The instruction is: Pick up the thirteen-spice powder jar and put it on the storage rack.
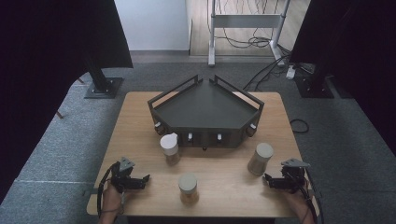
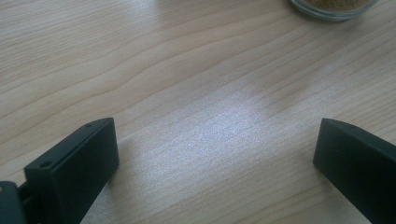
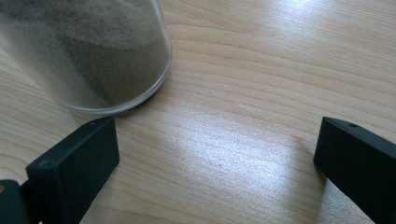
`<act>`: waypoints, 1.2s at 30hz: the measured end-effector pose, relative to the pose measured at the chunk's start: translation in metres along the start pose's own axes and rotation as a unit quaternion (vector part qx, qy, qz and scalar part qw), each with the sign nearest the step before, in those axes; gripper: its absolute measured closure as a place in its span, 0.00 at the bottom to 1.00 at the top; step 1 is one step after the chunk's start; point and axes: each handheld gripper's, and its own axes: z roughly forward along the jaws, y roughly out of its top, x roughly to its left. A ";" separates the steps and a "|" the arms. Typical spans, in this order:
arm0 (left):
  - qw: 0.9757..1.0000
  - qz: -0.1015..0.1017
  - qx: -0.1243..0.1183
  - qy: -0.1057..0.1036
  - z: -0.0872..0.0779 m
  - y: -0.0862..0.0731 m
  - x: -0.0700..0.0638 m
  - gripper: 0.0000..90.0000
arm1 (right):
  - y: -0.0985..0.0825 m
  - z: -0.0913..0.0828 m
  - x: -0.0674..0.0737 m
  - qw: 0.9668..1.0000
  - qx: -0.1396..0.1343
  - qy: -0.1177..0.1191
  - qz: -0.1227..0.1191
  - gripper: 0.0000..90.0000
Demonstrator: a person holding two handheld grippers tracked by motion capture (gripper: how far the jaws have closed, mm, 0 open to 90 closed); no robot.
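Pale wood surface [image 1: 140,140], three lidded jars of powder on it. Dark corner-shaped rack [image 1: 205,112] at frame centre, behind the jars. Left gripper [image 1: 140,181] at lower left, fingers [image 2: 74,163] spread, bare wood between them; the brown-powder jar [image 1: 188,189] at lower centre lies nearest. Right gripper [image 1: 270,179] at lower right, fingers [image 3: 74,163] spread and pinching nothing; the grey-powder jar [image 1: 259,158] stands upright just beside its tips. Third jar [image 1: 170,149] stands left of centre, before the rack.
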 end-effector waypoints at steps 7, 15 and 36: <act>1.000 0.000 -0.008 0.010 0.001 0.000 -0.003 0.04 | 0.000 0.000 0.000 1.000 0.000 0.000 0.000 0.00; 0.998 0.004 -0.065 0.004 -0.010 -0.006 -0.006 0.05 | 0.000 0.000 0.000 1.000 0.000 0.000 0.000 0.00; 0.990 0.021 -0.127 -0.049 -0.016 -0.012 -0.001 0.07 | -0.001 -0.001 0.001 1.000 0.000 -0.001 0.000 0.00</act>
